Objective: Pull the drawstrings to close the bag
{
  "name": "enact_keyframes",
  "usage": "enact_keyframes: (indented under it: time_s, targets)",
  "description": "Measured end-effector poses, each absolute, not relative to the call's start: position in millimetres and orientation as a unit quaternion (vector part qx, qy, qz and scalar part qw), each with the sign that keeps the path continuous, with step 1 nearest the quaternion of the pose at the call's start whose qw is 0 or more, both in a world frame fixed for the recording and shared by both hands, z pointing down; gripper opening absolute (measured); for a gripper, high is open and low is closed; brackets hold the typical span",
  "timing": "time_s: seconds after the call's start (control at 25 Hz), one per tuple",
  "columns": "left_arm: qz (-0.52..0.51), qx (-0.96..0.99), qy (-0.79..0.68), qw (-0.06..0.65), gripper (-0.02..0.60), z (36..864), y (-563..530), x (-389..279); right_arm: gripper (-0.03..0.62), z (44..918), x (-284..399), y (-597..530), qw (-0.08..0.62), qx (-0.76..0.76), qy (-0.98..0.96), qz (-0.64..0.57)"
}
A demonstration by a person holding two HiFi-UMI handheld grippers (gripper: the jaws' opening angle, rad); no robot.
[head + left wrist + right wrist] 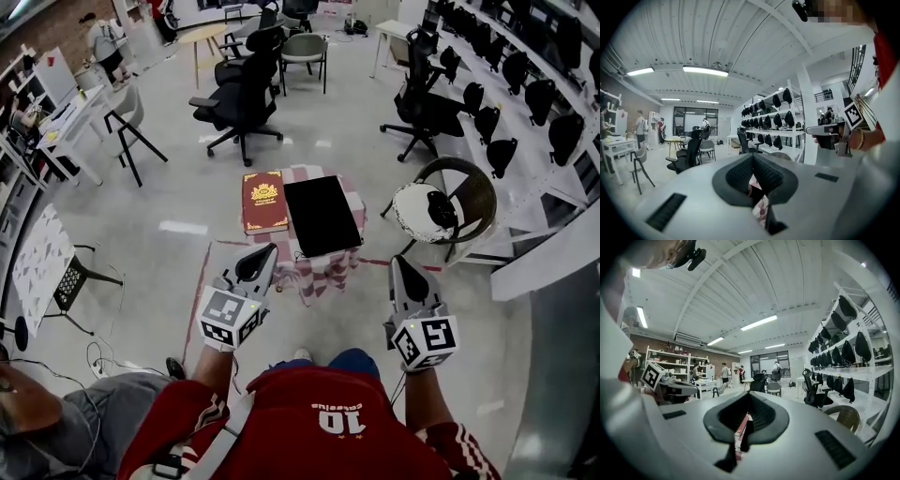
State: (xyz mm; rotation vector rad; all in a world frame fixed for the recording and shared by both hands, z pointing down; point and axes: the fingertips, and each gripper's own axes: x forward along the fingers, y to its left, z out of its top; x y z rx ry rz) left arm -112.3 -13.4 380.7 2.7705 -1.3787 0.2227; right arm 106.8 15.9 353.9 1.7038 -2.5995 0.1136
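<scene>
L gripper (265, 255) held low, just ahead of torso, jaws pressed together, nothing between them. R gripper (397, 262) low on the other side, jaws also together, empty. Both point fwd toward small cloth-covered table (328, 267), red-white check, but hang short of it and touch nothing.

Black bag (323, 216) lies flat on tabletop, right half, near corner jutting over front edge. Drawstrings too small to make out. Red book (264, 201) w/ gold emblem lies flat just left of bag, edges approx touching.

Beyond table: black office chair (246, 103) on open floor. Right of table, near it: round wicker chair (473, 192) w/ white cushion and a dark item on top. Far right: white shelving (525, 70) lined w/ black items. Left edge: white desk (70, 117) w/ chair alongside. Bottom of head view: red jersey (319, 427), strap across chest.
</scene>
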Motion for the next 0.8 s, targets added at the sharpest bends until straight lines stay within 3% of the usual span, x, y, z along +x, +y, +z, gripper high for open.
enact_keyframes:
  time_s: [0.8]
  targets:
    - [0.049, 0.884, -0.464, 0.027, 0.0, 386, -62, -121, 0.014, 353, 103, -49, 0.009, 0.534, -0.845, 0.033]
